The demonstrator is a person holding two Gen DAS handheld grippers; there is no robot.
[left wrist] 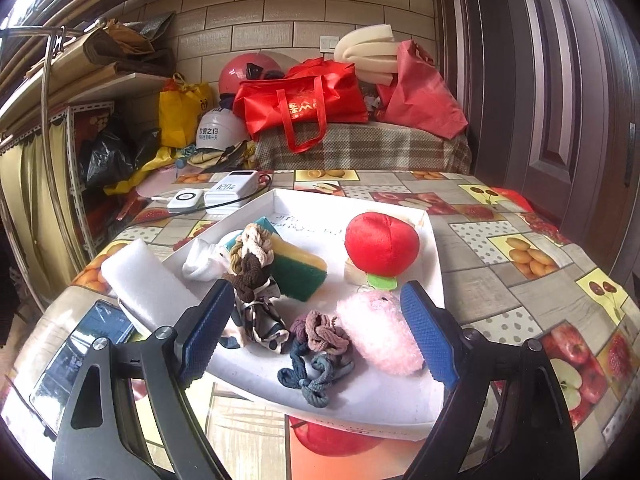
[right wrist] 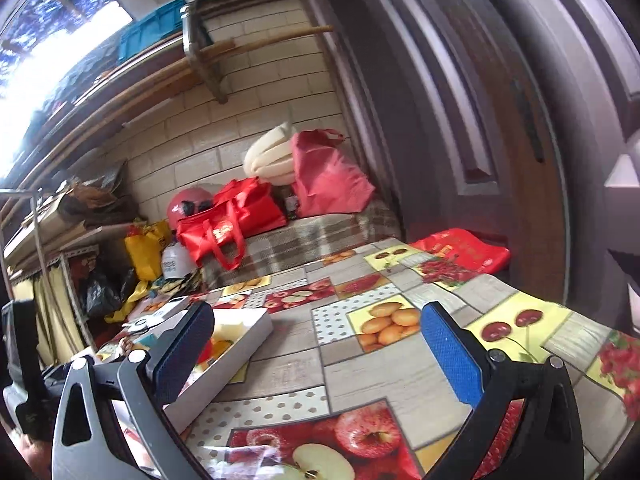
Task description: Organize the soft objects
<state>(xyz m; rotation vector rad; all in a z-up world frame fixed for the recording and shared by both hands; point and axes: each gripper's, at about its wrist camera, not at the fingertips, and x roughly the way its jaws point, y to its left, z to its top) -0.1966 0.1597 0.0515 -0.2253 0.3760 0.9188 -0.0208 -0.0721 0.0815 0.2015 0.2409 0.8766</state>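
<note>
Left wrist view first, from the left edge across: a dark phone [left wrist: 86, 344] lies at lower left, a white foam block [left wrist: 144, 284] just beside it leans against the left rim of the white tray [left wrist: 434, 248], which fills the middle of the frame on the fruit-print tablecloth [left wrist: 520, 264]. Inside the tray, left to right, lie a white sock [left wrist: 200, 262], a braided hair tie bundle [left wrist: 250, 264] resting on the yellow-and-green sponge [left wrist: 300, 268], a patterned cloth [left wrist: 264, 320], a heap of scrunchies [left wrist: 320, 356], a pink fluffy toy [left wrist: 380, 332] and a red plush apple [left wrist: 382, 242] toward the far right corner. The left gripper [left wrist: 320, 332] stands wide apart above the tray's near half with nothing pinched; its blue pads [left wrist: 208, 328] straddle the scrunchies and pink toy without touching them. Bare cloth lies to the right of the tray, up to the table's rounded edge. Power banks [left wrist: 232, 192] sit behind the tray, with red bags [left wrist: 304, 100] and helmets beyond on a checked bench. Right wrist view: the tray [right wrist: 224, 364] is at the left, partly behind one finger; the right gripper [right wrist: 320, 356] is spread wide and empty over open tablecloth [right wrist: 360, 360], with a dark panelled door [right wrist: 500, 120] close along the right side.
</note>
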